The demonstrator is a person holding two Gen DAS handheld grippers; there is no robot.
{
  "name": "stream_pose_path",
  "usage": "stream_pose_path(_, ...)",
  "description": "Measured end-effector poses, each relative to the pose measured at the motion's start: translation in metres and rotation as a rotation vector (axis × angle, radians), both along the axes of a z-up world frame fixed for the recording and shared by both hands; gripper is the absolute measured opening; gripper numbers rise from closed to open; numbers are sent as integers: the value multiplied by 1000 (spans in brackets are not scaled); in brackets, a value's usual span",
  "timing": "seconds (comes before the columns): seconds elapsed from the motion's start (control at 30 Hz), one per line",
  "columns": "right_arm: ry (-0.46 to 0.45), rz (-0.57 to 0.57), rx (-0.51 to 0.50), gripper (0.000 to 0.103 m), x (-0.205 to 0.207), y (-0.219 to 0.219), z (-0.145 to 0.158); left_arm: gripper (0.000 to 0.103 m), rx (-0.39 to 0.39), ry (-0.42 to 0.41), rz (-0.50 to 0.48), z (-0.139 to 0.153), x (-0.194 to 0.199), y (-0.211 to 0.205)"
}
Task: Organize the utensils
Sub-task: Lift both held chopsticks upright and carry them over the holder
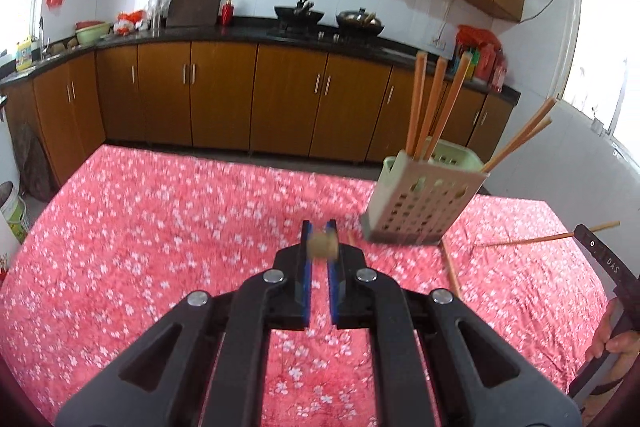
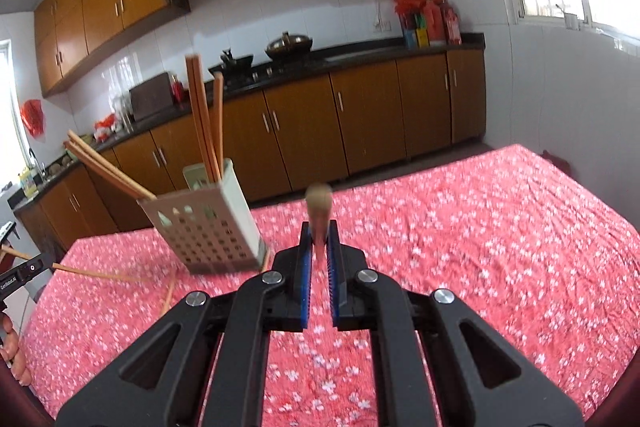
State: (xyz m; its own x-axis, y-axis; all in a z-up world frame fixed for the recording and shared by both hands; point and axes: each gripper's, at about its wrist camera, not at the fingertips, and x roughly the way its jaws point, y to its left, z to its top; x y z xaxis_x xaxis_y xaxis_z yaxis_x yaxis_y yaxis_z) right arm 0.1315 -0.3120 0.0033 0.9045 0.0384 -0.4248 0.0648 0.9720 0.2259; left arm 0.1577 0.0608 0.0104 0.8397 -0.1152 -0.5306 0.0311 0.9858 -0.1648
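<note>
Left wrist view: the left gripper (image 1: 320,239) hangs above a worktop (image 1: 160,227) covered in a red flowered cloth. Its blue-padded jaws are pinching a chopstick (image 1: 323,246), seen end-on as a blurred tan blob between the pads. Ahead and to the right a pale perforated holder (image 1: 420,211) stands on the cloth. Three chopsticks (image 1: 434,107) stand steeply in its near-left part and two more (image 1: 520,141) lean out over its right edge. A loose chopstick (image 1: 451,267) lies on the cloth just beside the holder's base. At the right edge the right gripper (image 1: 584,233) shows from the side, gripping a chopstick (image 1: 528,241) that points left, with a hand (image 1: 612,339) on its handle below.

Right wrist view: the right gripper (image 2: 319,235) has its jaws clamped on a chopstick (image 2: 319,211) whose blurred end rises toward the camera. The holder (image 2: 208,231) stands to the left on the cloth (image 2: 480,227), tilted in the fisheye, with upright chopsticks (image 2: 204,119) and others (image 2: 108,167) leaning out left. At the far left the left gripper (image 2: 44,261) holds a chopstick (image 2: 100,273) pointing right; fingers (image 2: 14,351) show below it. Another stick (image 2: 168,293) lies on the cloth near the holder.
</note>
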Motion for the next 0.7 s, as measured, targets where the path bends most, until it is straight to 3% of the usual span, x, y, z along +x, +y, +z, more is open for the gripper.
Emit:
stream_pose_path(0.33,-71,40,0,8,-2,11,26,8,4,-50,-22,22,2,-10)
stream_pose_path(0.7,-299,172,34,8,-12,42,100,7,-30,-199,-155,83,-1,-45)
